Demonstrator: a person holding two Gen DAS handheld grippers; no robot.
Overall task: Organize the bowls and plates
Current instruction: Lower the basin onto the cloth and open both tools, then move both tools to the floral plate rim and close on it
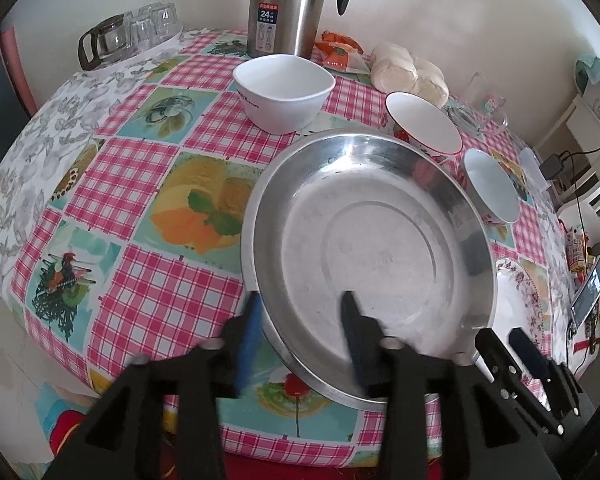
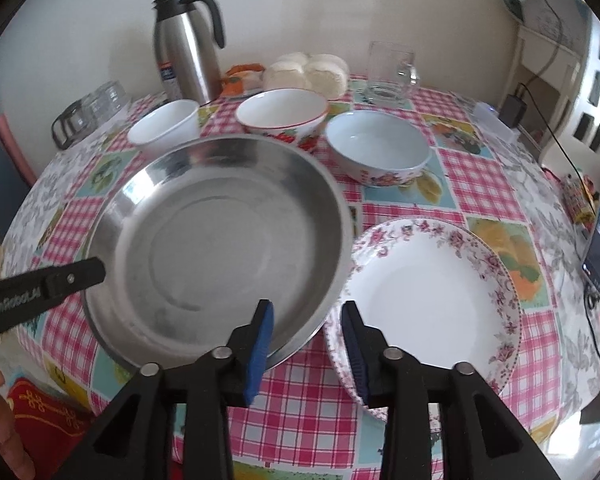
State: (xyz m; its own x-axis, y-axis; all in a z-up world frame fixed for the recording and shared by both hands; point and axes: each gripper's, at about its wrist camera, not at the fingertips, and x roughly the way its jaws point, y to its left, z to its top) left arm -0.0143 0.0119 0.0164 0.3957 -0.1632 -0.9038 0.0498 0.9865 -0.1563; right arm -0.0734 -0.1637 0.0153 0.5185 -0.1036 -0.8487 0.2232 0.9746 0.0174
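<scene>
Steel meets porcelain on a checked tablecloth (image 2: 308, 404) as two hand-held grippers work a metal pan (image 1: 376, 248) at the near edge of the table. The left gripper (image 1: 300, 304) straddles the pan's rim at about seven o'clock, one blue finger outside the wall and one inside; the jaws stand apart and whether the pads bite the rim cannot be told. The pan appears tilted in the left wrist view, its right edge overlapping the floral plate (image 2: 432, 300). The right gripper (image 2: 306, 312) hangs released, fingers spread, over the gap where pan and plate meet, holding nothing.

Thin stainless steel like this is likely light, stiff and slippery, so a firm pinch across the rim wall, as at seven o'clock, looks the soundest hold. The floral plate, at three o'clock from the pan, is probably heavier and chips easily; its near rim, at about six o'clock, offers the only purchase. Three bowls wait at twelve o'clock: a plain white bowl (image 2: 166, 124), a strawberry-patterned bowl (image 2: 282, 116) and a flower-patterned bowl (image 2: 378, 148), all breakable and best gripped by the lip.
</scene>
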